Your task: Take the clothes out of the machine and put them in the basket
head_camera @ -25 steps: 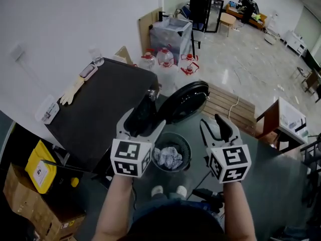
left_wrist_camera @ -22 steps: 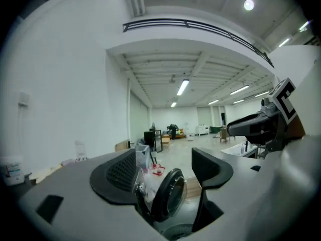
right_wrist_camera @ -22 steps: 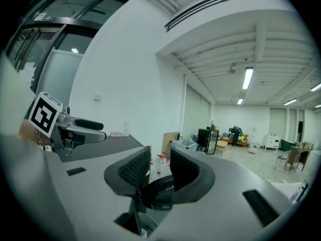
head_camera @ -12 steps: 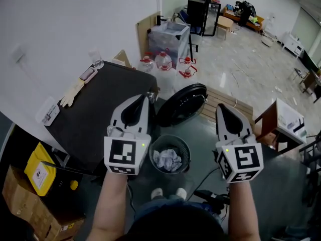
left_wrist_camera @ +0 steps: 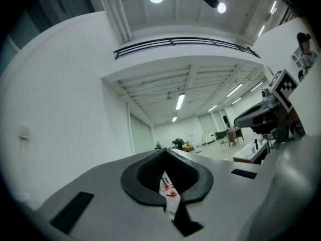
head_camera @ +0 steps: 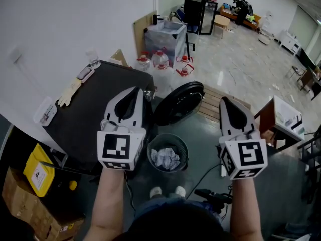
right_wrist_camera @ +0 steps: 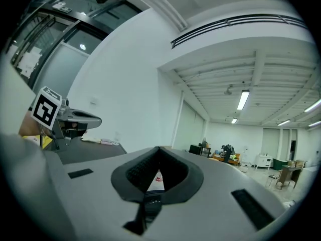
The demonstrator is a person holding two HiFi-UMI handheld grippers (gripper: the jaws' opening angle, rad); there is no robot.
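glossy floor [head_camera: 241, 59] beyond dark machine top [head_camera: 95, 109]; left tongs [head_camera: 136, 91], right tongs [head_camera: 224, 101] closed, empty.

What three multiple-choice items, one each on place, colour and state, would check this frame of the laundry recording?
1. Where does the basket stand? A on a shelf; B on the floor; C on a chair.
2. What colour are the clothes in it? A white; B red; C black.
3. How do the left gripper's jaws stand? A wide apart; B clamped on a garment; C closed together, empty.

Answers:
1 B: the head view shows it down on the floor, between the raised arms.
2 A: a pale white heap lies inside it.
3 C: the left gripper view shows the jaws meeting with nothing held.
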